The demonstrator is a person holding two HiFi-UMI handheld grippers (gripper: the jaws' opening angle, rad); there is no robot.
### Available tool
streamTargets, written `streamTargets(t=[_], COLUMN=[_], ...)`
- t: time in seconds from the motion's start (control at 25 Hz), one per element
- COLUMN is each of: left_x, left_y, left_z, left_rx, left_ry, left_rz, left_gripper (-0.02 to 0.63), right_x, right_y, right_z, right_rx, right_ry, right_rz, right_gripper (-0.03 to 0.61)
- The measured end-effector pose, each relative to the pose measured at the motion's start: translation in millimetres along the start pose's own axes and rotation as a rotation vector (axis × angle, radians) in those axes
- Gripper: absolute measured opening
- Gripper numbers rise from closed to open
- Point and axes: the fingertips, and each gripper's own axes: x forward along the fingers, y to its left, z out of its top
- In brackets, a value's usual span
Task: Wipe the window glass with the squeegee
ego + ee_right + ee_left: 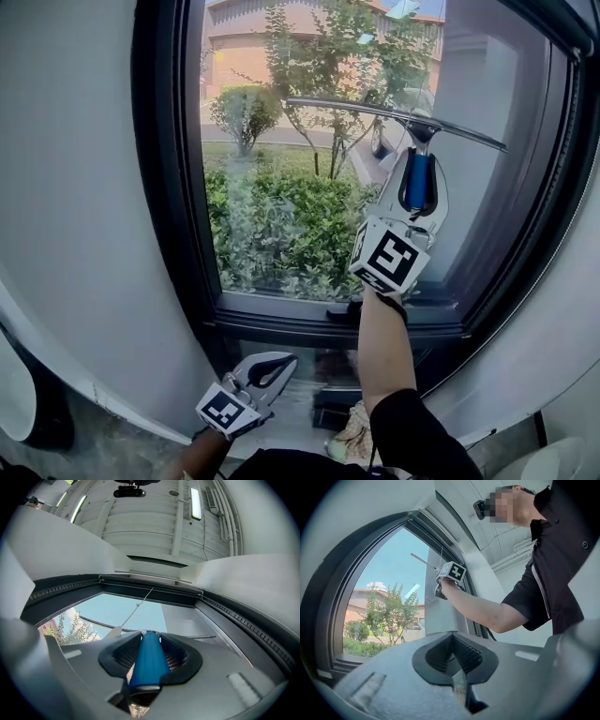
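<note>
The squeegee has a blue handle [418, 181] and a long thin blade [375, 112] that lies against the window glass [281, 187], slanting down to the right. My right gripper [418, 192] is raised to the pane and shut on the blue handle [147, 660]. The blade [93, 620] shows past the jaws in the right gripper view. My left gripper [270, 370] hangs low below the sill, shut with nothing between its jaws. In the left gripper view the left gripper [454, 656] points up at the window, where the raised right gripper [452, 573] and the blade [423, 560] are seen.
A dark window frame [169, 187] surrounds the pane, with a sill [309, 319] at the bottom and grey wall [66, 187] to the left. A crumpled cloth [354, 433] lies on the floor below. A thin cord [138, 605] hangs from the top frame.
</note>
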Motion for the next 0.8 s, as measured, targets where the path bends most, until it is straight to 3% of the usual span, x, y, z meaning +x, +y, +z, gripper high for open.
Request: streamTargets(t=[0.8], left_x=[-5.2], left_y=[6.3], left_z=[12.8], left_rx=[0.011], left_ry=[-0.050], left_rz=[0.030], left_gripper=[-0.002], right_x=[-27.5], right_y=[-3.2], right_z=[-18.9], right_rx=[-0.011], right_ry=[0.045], right_rz=[0.031], right_gripper=[0.135])
